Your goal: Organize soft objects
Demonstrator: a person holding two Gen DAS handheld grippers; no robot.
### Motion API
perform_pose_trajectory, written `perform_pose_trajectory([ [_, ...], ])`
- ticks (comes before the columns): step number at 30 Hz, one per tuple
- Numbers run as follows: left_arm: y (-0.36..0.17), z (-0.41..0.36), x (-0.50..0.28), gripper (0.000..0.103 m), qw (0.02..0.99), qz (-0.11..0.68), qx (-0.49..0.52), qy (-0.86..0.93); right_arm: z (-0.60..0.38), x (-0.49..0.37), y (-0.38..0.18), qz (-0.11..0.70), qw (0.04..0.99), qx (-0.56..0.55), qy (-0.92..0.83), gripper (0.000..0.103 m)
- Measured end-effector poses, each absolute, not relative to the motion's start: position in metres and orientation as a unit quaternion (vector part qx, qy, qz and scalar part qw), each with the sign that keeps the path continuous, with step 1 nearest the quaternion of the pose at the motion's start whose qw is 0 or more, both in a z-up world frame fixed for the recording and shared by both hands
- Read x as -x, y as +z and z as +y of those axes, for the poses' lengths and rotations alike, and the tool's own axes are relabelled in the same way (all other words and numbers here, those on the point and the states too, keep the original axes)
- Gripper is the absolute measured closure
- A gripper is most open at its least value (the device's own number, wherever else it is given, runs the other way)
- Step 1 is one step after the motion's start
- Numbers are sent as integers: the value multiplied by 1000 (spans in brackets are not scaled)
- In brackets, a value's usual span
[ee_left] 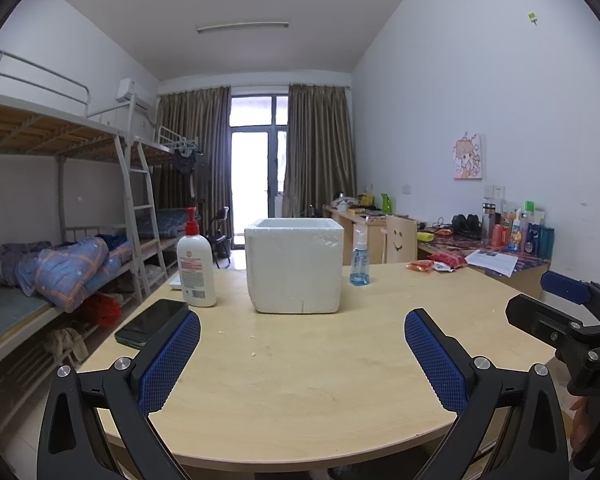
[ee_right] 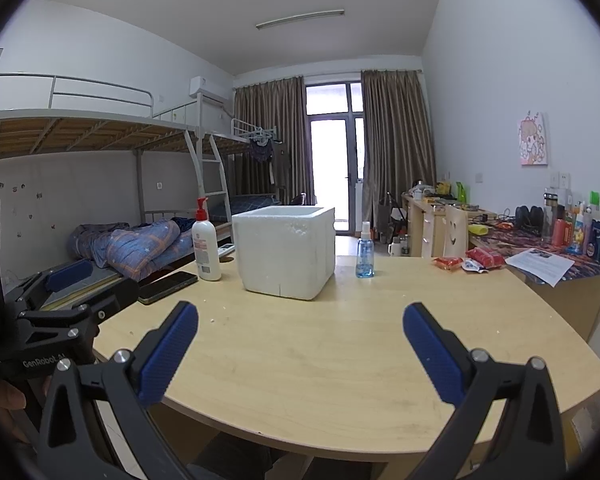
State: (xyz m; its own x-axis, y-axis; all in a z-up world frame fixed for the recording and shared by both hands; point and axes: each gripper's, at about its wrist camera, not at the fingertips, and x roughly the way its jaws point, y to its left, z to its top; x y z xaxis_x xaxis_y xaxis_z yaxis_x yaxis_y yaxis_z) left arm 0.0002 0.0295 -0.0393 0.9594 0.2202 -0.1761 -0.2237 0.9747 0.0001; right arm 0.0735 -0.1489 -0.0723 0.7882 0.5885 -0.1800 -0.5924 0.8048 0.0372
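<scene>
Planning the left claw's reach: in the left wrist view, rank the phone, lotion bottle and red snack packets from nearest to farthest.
1. Phone, at the left finger.
2. Lotion bottle, left, behind the phone.
3. Red snack packets, far right edge.

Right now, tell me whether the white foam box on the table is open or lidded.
Open. The white foam box stands upright on the table with no lid; its rim and inner walls show in both views. Its contents cannot be seen.

Lotion bottle (ee_left: 196, 264), phone (ee_left: 152, 322), spray bottle (ee_left: 359, 258) on table (ee_left: 300, 380).

Near table (ee_left: 300, 380) bare — foam box (ee_left: 294, 266) blocks the middle.
</scene>
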Motion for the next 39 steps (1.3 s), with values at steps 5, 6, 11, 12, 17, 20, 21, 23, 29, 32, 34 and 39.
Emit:
perform_pose_trajectory([
  [5,-38,29,1,1,990,86,9,115,-148,-74,-72,93,945,13,314,0],
  [6,-38,29,1,1,989,84,8,117,-148,-73,-72,92,945,13,314,0],
  [11,-38,30,-1,1,989,89,10,120,-147,-74,-72,92,945,13,314,0],
  [12,-38,30,-1,1,989,89,10,121,-147,-74,-72,92,945,13,314,0],
  [17,-37,30,0,1,989,87,11,120,-147,-74,-72,93,945,14,314,0],
  [20,-37,31,0,1,989,87,11,120,-146,-73,-74,93,945,16,314,0],
  [21,-37,31,0,1,989,87,11,120,-145,-73,-74,94,945,16,314,0],
  [23,-37,31,0,1,989,87,10,118,-146,-73,-75,95,945,17,314,0],
  [29,-36,31,1,1,989,85,9,119,-145,-73,-75,93,944,17,315,0],
  [32,-36,29,0,1,989,87,5,117,-145,-75,-75,93,945,18,314,0],
  [34,-36,29,1,1,989,85,6,118,-146,-74,-75,93,945,17,315,0],
  [39,-37,29,2,1,990,85,4,111,-146,-74,-75,92,945,18,315,0],
])
